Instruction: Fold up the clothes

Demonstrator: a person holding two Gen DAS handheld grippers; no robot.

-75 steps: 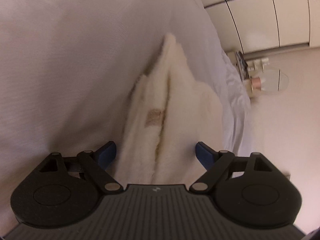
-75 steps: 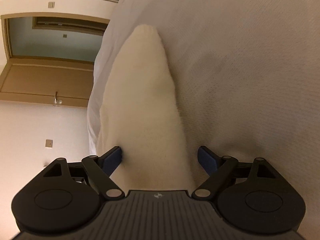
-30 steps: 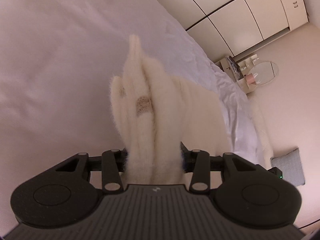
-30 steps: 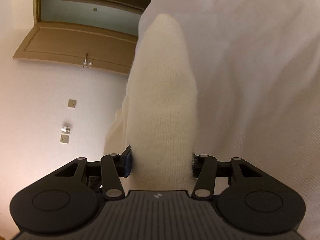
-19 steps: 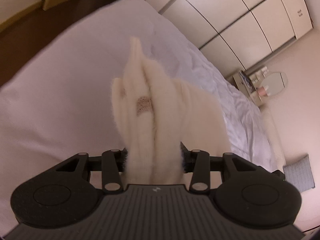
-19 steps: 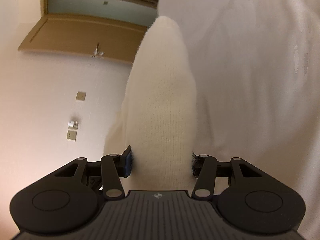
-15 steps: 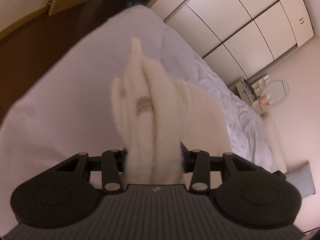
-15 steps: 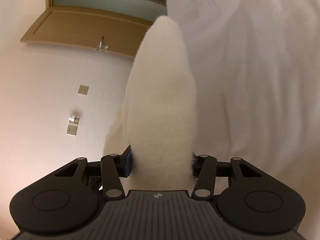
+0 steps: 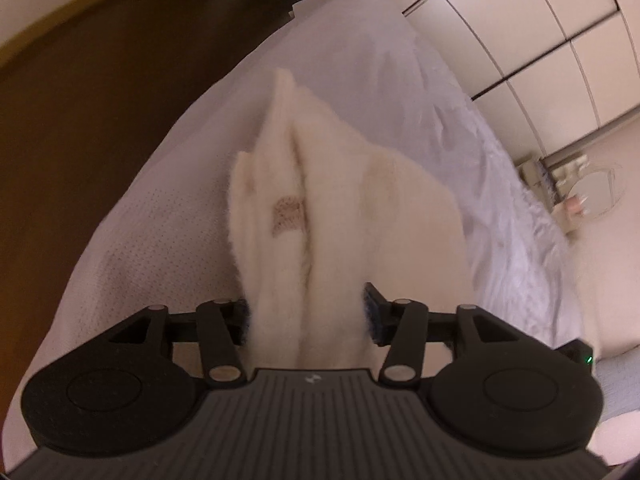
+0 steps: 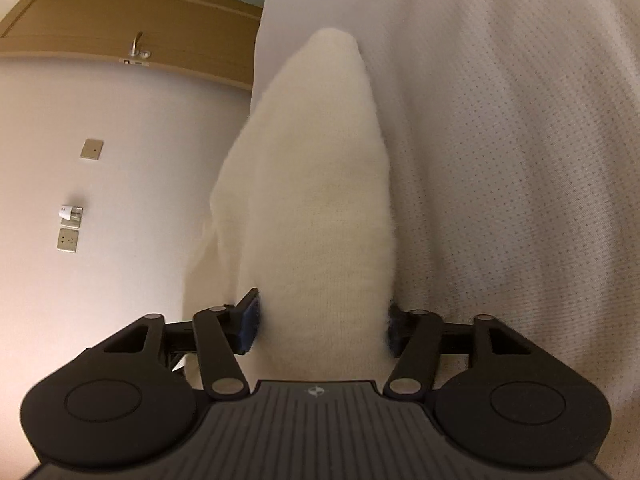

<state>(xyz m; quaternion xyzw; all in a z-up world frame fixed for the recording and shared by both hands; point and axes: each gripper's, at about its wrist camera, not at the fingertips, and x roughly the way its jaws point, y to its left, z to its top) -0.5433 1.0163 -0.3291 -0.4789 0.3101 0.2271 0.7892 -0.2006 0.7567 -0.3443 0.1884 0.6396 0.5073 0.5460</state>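
A cream fuzzy knit garment [image 9: 344,216] with a small brown label hangs bunched from my left gripper [image 9: 306,314], which is shut on it above the bed. In the right wrist view the same cream garment [image 10: 320,184] rises in a smooth fold from my right gripper [image 10: 322,326], which is also shut on it. Both hold the garment lifted over the white dotted bedspread [image 10: 520,160]. The fingertips are mostly buried in the knit.
The white bed [image 9: 168,216] lies below, its edge dropping to a dark wooden floor [image 9: 100,80]. Cupboard doors [image 9: 540,40] and a side table with a round mirror [image 9: 592,196] stand beyond. A wooden door [image 10: 132,28] and wall sockets [image 10: 68,240] show in the right wrist view.
Both grippers closed on the garment and lifted it off the bed. Over the last half second both views keep shifting; the left one now shows more of the floor.
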